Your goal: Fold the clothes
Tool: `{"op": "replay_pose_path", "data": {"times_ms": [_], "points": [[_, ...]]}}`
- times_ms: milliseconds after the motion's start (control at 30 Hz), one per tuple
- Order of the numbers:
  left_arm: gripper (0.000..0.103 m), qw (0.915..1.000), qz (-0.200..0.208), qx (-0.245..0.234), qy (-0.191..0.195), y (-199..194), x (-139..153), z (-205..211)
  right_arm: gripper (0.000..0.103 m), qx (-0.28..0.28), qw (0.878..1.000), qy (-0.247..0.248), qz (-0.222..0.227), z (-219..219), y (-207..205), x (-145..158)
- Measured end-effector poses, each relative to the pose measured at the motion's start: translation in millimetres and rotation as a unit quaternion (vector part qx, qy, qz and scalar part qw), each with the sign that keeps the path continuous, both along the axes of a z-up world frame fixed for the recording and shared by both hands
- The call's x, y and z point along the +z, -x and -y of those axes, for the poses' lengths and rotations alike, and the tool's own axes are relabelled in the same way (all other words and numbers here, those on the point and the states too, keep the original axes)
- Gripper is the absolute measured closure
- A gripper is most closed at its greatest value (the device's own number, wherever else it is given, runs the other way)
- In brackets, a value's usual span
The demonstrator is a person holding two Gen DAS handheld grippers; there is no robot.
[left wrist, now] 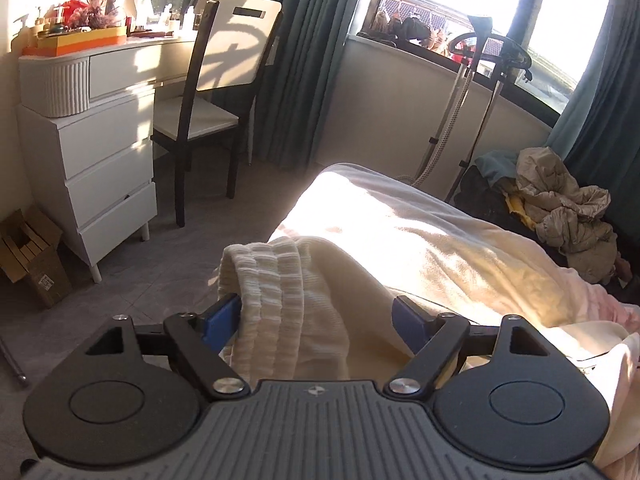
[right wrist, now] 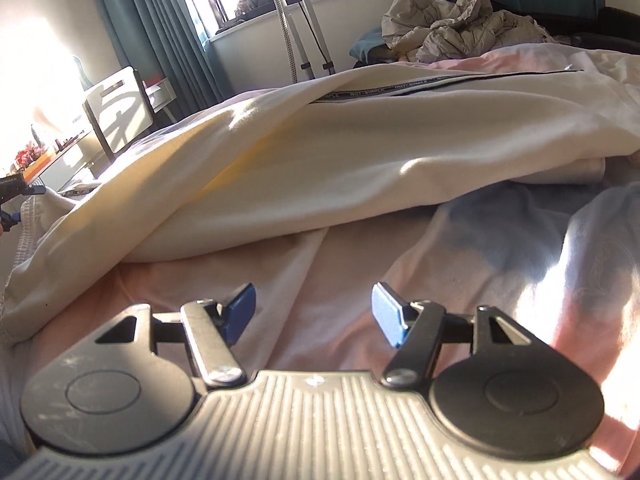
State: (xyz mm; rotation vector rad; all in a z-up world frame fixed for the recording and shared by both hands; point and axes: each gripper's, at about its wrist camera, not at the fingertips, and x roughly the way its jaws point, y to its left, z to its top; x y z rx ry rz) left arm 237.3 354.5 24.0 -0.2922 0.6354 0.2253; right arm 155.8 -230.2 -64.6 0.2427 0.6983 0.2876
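Observation:
A cream garment with a ribbed hem lies on the bed. In the left wrist view my left gripper stands open, with the ribbed hem bunched loosely between its blue pads. In the right wrist view the same cream garment stretches across the pink bedsheet, with a black printed tape along its upper edge. My right gripper is open and empty, low over the sheet just in front of the garment. The left gripper shows at the far left edge.
A white dresser and a black chair stand left of the bed. A garment steamer stand is by the window. A crumpled pile of clothes lies at the far right of the bed.

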Motion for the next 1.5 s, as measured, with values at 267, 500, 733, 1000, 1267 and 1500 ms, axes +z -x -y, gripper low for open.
{"op": "replay_pose_path", "data": {"times_ms": [267,500,733,1000,1267,1500], "points": [[0.018,0.9988,0.032,-0.029,-0.022,87,29,70,0.037,-0.017,0.999,0.026,0.023,12,25,17],[0.018,0.9924,0.075,-0.084,-0.049,126,42,173,0.037,-0.012,0.998,0.027,0.063,21,52,40],[0.018,0.9841,0.082,-0.131,-0.088,127,28,275,0.037,-0.008,0.997,0.003,0.077,33,69,54],[0.018,0.9750,0.026,-0.175,-0.134,72,-15,348,0.037,-0.017,0.996,-0.020,0.082,43,71,60],[0.018,0.9646,-0.019,-0.194,-0.178,16,-58,392,0.036,-0.023,0.997,-0.040,0.066,51,52,50],[0.019,0.9539,-0.063,-0.203,-0.212,-27,-91,412,0.036,-0.018,0.997,-0.045,0.060,53,39,41]]}}
